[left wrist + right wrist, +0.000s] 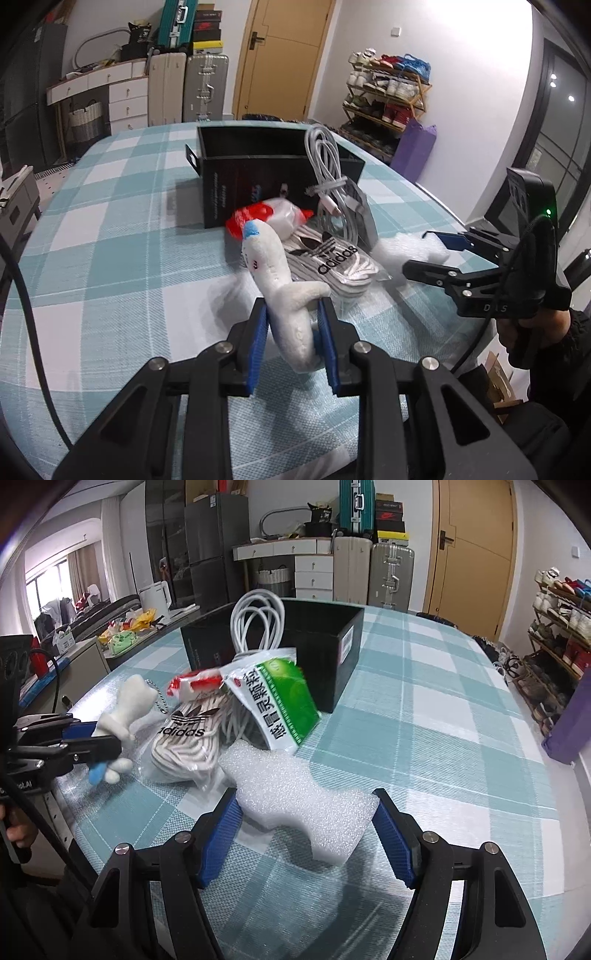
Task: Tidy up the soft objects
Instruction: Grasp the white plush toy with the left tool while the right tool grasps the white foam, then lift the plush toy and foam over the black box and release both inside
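Note:
My left gripper [291,306] is shut on a white plush toy [273,273] with a blue tip, squeezing its body between the blue pads just above the checked cloth. From the right wrist view the same toy [125,705] sticks out of the left gripper [99,738]. My right gripper [306,797] has both pads pressed against the sides of a white foam piece [295,801] that lies on the cloth. In the left wrist view the right gripper [417,254] reaches the foam [391,254] from the right.
An open black box [258,173] stands behind the pile. Between the grippers lie a coiled white cable [325,166], an Adidas bag of laces [332,262], a red-and-white packet [273,218] and a green sachet [280,705]. The checked tablecloth [110,258] spreads left.

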A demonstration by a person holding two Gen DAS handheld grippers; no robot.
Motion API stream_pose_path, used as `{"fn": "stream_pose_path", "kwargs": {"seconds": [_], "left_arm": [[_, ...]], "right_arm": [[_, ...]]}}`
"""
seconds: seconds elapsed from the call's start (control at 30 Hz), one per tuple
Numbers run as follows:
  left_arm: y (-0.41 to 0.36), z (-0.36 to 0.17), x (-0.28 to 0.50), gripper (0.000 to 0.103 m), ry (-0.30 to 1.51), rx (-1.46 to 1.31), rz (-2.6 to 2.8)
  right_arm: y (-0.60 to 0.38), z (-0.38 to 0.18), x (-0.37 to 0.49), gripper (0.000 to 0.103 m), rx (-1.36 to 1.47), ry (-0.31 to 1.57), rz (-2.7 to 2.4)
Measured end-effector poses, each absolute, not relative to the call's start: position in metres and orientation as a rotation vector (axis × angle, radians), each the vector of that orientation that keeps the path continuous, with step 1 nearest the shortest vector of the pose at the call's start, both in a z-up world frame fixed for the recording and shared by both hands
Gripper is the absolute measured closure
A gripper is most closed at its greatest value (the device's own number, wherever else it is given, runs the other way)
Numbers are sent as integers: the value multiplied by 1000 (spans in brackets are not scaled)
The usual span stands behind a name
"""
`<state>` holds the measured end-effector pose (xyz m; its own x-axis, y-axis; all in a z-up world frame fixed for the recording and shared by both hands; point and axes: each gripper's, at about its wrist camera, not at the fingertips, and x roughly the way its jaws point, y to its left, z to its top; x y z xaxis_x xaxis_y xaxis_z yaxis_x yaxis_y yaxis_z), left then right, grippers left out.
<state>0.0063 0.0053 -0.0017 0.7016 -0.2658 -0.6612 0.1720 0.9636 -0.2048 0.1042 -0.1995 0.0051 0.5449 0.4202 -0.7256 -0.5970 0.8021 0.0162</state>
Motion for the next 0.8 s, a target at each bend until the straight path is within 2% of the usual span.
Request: {"fn": "stream_pose_path", "kwargs": {"seconds": [0.8], "left_arm": [[16, 40, 16, 78, 622, -137, -180]], "right_arm": [[-210, 55, 96, 31, -165, 623, 624]]}}
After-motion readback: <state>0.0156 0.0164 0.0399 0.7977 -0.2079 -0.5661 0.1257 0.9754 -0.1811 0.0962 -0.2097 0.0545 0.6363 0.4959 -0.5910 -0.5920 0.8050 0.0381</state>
